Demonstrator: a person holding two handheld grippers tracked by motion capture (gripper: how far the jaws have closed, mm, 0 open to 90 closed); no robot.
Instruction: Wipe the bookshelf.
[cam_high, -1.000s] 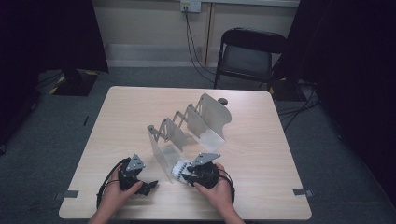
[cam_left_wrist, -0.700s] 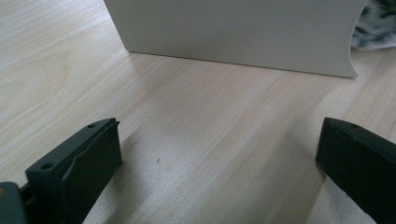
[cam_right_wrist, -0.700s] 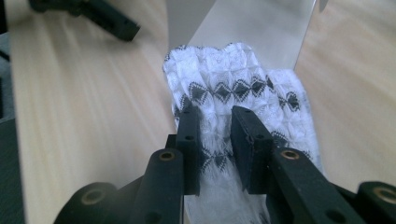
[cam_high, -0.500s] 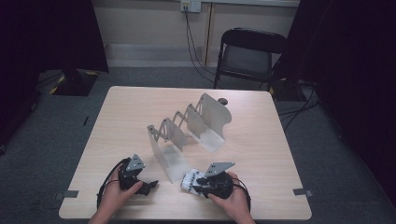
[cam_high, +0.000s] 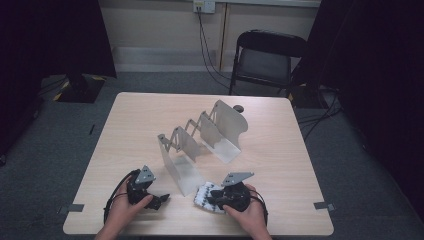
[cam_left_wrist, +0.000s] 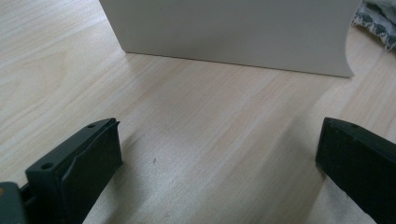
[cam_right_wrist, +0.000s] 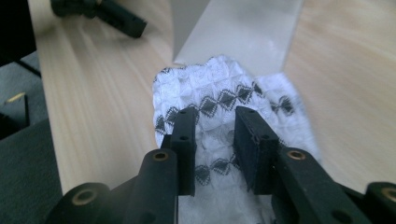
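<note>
Right gripper (cam_right_wrist: 212, 128) is working on the white patterned cloth (cam_right_wrist: 233, 93), which is lying near the front edge of the table (cam_high: 280, 125), right of centre, touching the foot of the nearest plate of the folding metal rack (cam_high: 200, 145). The jaws have just been closing; they are now standing narrow with a raised fold of the cloth between them, and the pads appear to be pinching it.

Judgement on handling: the cloth is looking thin, quilted and limp, so very light, not fragile, and not slippery against the pads. It will be sagging and trailing once lifted, and one corner is lying on the rack's base plate, so it may be dragging there. A bunched fold near the middle, as now, is giving the surest hold; an edge grip would be letting it unfold and hang longer.

Left gripper (cam_left_wrist: 215, 158) is resting near the front left corner, jaws wide and empty, facing the rack's end plate.
</note>
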